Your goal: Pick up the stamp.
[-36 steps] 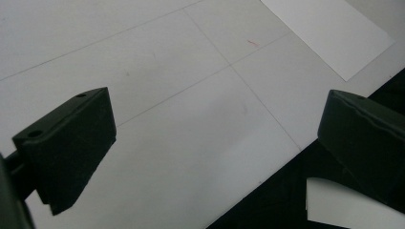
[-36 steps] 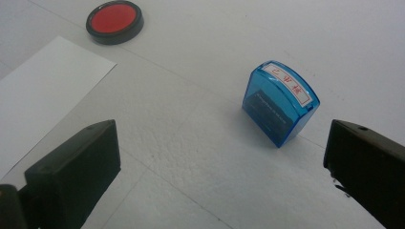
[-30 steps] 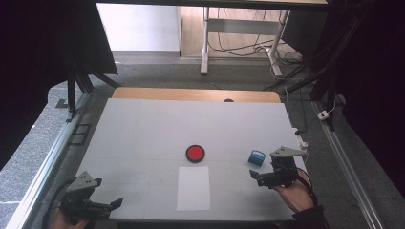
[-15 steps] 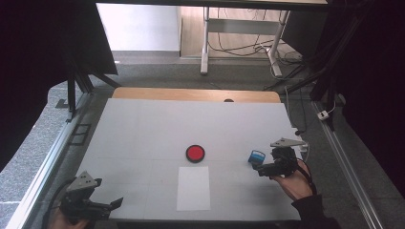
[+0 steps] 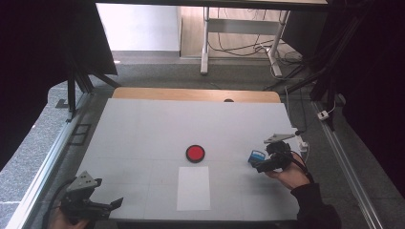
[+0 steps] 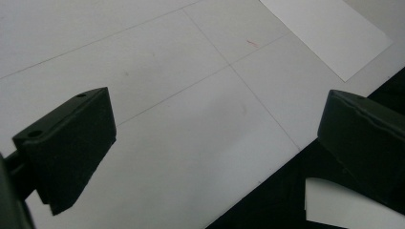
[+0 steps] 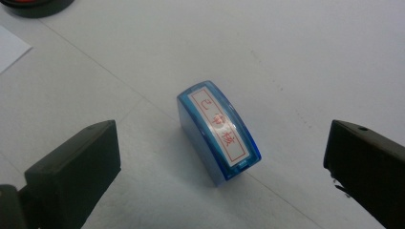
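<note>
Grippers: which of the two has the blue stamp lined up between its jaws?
The right gripper: the blue stamp lies on the table between its open jaws, untouched. The left gripper frames bare tabletop.

Grey speckled floor (image 5: 143, 76); desk legs (image 5: 206, 40), cables (image 5: 234, 47) beyond — dark drapes, perhaps, flanking.
</note>
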A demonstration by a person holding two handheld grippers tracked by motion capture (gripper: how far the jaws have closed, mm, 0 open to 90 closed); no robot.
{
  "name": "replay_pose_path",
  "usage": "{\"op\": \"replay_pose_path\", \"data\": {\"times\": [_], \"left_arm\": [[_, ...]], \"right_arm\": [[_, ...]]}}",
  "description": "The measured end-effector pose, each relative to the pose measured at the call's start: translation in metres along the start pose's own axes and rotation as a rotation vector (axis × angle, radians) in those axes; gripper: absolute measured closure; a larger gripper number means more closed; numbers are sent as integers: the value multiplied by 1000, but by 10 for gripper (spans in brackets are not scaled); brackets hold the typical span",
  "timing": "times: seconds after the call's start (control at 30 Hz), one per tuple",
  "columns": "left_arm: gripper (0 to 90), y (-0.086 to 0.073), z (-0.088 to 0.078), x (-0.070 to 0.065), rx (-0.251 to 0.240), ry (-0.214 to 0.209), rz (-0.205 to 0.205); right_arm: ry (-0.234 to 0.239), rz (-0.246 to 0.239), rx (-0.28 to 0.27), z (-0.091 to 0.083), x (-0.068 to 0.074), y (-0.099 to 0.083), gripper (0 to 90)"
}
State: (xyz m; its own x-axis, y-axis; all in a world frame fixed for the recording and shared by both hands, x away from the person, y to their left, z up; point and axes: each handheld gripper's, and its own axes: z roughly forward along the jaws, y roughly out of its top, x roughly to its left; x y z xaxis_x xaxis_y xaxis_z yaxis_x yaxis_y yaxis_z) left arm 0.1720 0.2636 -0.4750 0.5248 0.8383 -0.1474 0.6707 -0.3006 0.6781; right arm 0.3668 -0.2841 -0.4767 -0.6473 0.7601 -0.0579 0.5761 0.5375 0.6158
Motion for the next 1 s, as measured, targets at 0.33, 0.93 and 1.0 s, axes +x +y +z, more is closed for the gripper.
{"op": "replay_pose_path", "data": {"times": [0.33,0.93,1.0], "left_arm": [[0,0,0,0,3,0,1],[0,0,1,0,10,2,4],[0,0,1,0,9,2,3]], "right_arm": [[67,-100,18,4,-6,7,284],[180,-161,58,8,-21,10,679],[172,-167,53,7,-21,11,702]]}}
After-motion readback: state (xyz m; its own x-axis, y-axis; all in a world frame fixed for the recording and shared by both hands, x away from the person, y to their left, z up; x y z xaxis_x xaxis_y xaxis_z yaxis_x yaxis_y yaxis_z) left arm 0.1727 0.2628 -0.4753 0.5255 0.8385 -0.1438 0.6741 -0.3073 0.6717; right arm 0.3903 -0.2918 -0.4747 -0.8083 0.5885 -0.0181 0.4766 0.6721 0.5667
